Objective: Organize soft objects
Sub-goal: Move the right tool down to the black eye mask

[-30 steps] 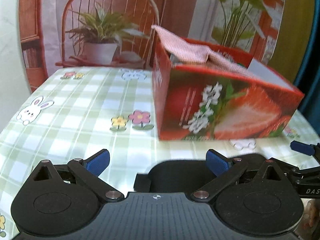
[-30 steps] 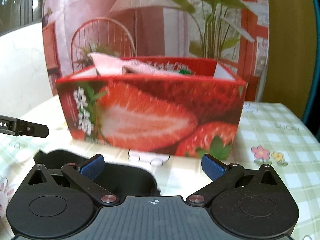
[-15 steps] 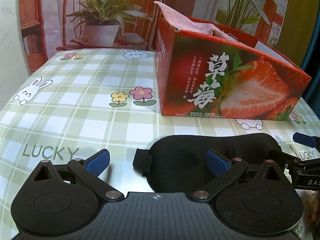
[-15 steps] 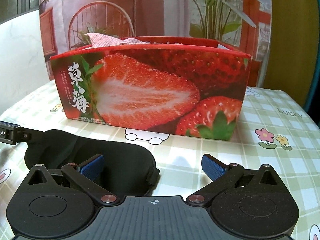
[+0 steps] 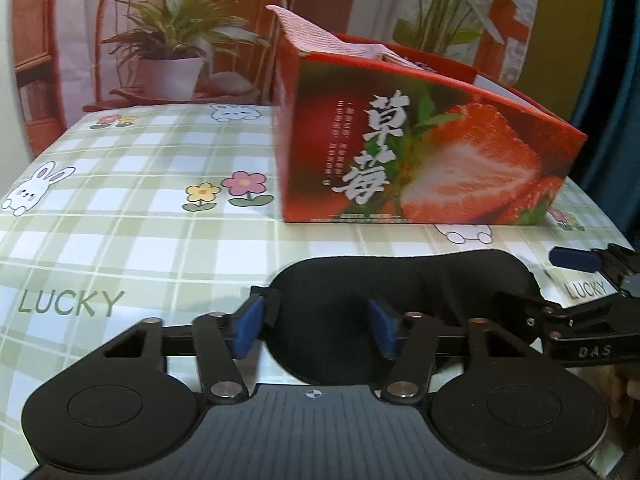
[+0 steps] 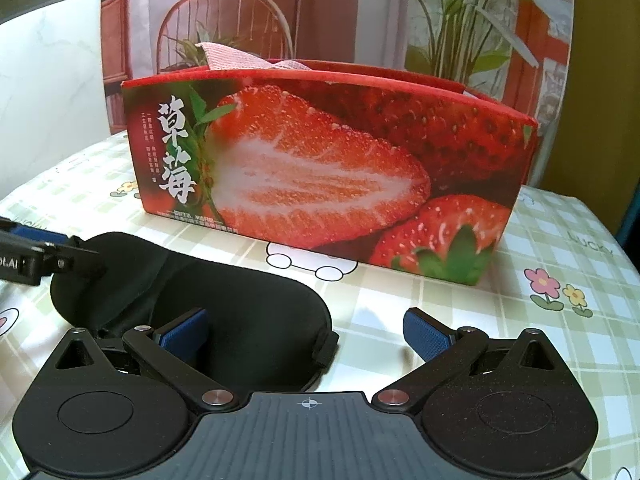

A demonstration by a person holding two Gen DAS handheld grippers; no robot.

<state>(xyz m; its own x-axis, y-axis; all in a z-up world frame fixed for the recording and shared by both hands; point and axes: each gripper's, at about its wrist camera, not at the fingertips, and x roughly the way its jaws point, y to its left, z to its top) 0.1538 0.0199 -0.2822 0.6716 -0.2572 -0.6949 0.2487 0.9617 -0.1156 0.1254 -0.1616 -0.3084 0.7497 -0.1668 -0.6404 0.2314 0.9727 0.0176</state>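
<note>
A black eye mask [image 5: 400, 280] lies flat on the checked tablecloth in front of a red strawberry box [image 5: 420, 152]. My left gripper [image 5: 316, 330] is low over the mask's left end. Its jaws are closing, with that end and its strap tab between the blue pads; no firm pinch shows. My right gripper [image 6: 306, 334] stands open over the mask [image 6: 248, 304], its left pad above the mask's right end and its right pad above bare cloth. A pink cloth [image 6: 232, 58] sticks out of the box [image 6: 320, 160]. Each gripper also shows at the edge of the other's view.
The checked tablecloth [image 5: 120, 240] with rabbits, flowers and "LUCKY" prints runs left of the box. Behind the table hangs a printed backdrop with a chair and potted plants [image 5: 172, 48]. The table edge falls away at the far right [image 6: 616, 240].
The left gripper's jaws have come in from wide open to stand around the mask's left end. Both grippers have sunk toward the mask, which now shows more fully.
</note>
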